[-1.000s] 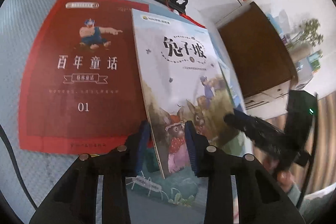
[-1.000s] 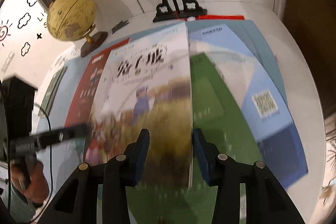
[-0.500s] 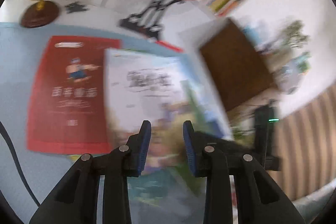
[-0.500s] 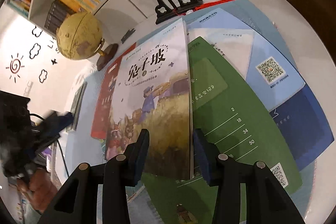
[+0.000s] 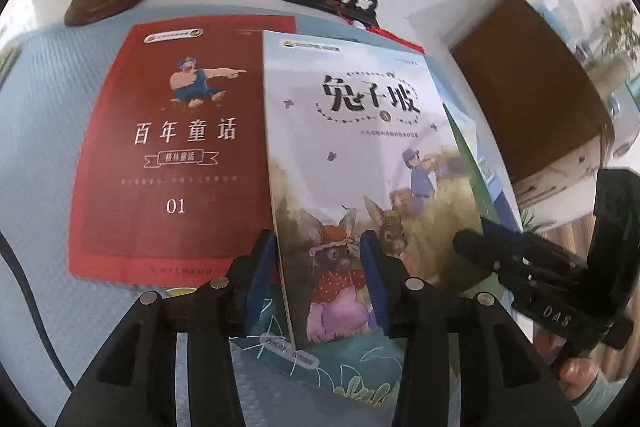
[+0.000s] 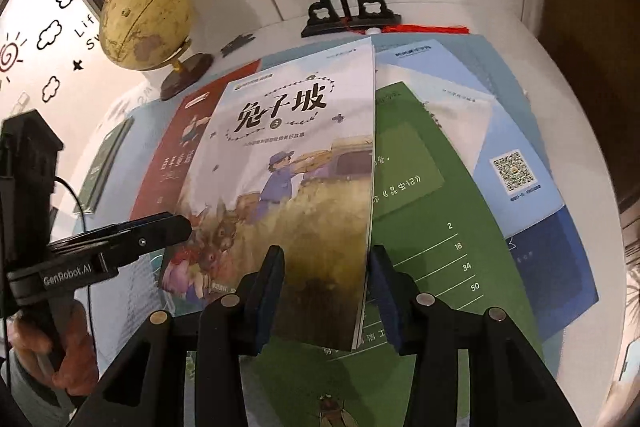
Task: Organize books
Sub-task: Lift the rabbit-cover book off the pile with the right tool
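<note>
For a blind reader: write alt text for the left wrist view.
The left claw, opening, straddles the left edge of a rabbit book that overlaps a red book on a blue mat. The right claw reaches in.

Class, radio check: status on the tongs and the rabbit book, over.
Left tongs opening, rabbit book edge between them. Right tongs astride its other edge, grip unclear. Red book and green book underneath. Nothing blocking.

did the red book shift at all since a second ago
No. The red book lies where it did, its top corner just below the globe base.
</note>
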`<state>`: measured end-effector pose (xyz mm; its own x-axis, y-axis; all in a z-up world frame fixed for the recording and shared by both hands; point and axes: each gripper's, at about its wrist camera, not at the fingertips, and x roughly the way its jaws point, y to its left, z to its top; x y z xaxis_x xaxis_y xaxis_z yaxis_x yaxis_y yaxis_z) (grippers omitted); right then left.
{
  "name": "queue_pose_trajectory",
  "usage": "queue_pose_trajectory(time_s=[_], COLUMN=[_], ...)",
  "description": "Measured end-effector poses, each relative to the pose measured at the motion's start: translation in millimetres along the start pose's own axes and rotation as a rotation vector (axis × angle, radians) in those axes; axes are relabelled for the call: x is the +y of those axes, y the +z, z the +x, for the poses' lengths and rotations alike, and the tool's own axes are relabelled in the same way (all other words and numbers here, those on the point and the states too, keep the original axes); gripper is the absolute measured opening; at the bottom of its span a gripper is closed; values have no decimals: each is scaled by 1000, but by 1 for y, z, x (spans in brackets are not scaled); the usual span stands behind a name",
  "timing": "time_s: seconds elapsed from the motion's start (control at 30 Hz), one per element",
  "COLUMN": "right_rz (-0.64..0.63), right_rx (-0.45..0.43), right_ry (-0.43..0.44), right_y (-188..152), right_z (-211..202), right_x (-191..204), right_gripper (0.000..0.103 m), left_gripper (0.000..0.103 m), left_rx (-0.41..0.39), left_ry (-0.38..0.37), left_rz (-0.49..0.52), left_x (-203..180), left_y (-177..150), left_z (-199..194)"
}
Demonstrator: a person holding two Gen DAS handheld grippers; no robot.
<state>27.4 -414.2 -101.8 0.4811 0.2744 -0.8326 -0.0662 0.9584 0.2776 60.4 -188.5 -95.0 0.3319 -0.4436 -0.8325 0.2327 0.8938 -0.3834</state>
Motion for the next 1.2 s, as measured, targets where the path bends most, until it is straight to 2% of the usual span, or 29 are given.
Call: queue_pose_trajectory(time_s=[0.03, 0.07, 0.1, 0.13, 0.17, 0.23, 0.3, 0.33, 0.37, 0.4, 0.5, 0.53, 0.57, 0.63, 0.67, 0.73, 0.77, 0.83, 0.9, 0.97, 1.03, 1.1, 1.13, 1.2], right_rz=[16, 33, 46, 72, 99, 138, 149, 150, 146, 139, 120, 121, 123, 148, 177, 282, 310, 366, 414, 434, 387, 287, 187, 23], right_rx=[-6, -11, -12, -12, -12, -12, -14, -14, -15, -15, 11, 25, 36, 52, 61, 57, 50, 46, 55, 58, 41, 28, 27, 24], right_ry=[4, 11, 27, 68, 100, 141, 148, 143, 136, 128, 136, 143, 149, 179, 211, 302, 331, 418, 497, 540, 472, 389, 319, 207], right_y=[0, 0, 0, 1, 1, 1, 1, 2, 2, 2, 2, 2, 3, 4, 4, 2, 1, 2, 5, 10, 15, 20, 21, 18], right_z=[-1, -2, -3, -4, -4, -4, -4, -5, -5, -5, -4, -5, -5, -6, -5, -2, -1, 4, 11, 19, 16, 10, 6, 2], right_x=[-5, -11, -16, -23, -28, -35, -35, -33, -31, -29, -22, -20, -20, -23, -28, -44, -47, -54, -54, -50, -43, -28, -11, 19], right_gripper=[44, 44, 44, 44, 44, 44, 44, 44, 44, 44, 44, 44, 44, 46, 54, 66, 68, 68, 64, 40, 29, 23, 19, 18], left_gripper=[39, 39, 39, 39, 39, 39, 37, 37, 30, 23, 13, 12, 12, 11, 11, 11, 11, 11, 11, 11, 10, 12, 13, 13], left_rx=[-2, -38, -67, -102, -113, -104, -80, -62, -41, -26, -16, -19, -24, -27, -18, 3, 16, 27, 38, 47, 47, 51, 50, 37], left_ry=[-45, -163, -249, -387, -477, -553, -491, -419, -379, -356, -306, -313, -341, -464, -528, -595, -638, -690, -708, -684, -572, -408, -334, -196], left_rz=[-19, -57, -80, -125, -157, -195, -206, -195, -186, -187, -229, -250, -286, -377, -426, -488, -530, -581, -601, -592, -520, -381, -300, -152], left_x=[2, 6, 5, 9, 11, 11, 10, 8, 6, 4, 4, 5, 9, 20, 25, 30, 33, 37, 38, 37, 33, 23, 15, -4], left_y=[0, 1, 3, 5, 7, 11, 10, 9, 8, 7, 6, 7, 7, 9, 13, 12, 12, 11, 7, 5, 1, 1, 1, -2], left_z=[-5, -21, -30, -44, -49, -40, -23, -11, -1, 7, 22, 23, 23, 19, 18, 21, 23, 25, 24, 26, 19, 13, 10, 3])
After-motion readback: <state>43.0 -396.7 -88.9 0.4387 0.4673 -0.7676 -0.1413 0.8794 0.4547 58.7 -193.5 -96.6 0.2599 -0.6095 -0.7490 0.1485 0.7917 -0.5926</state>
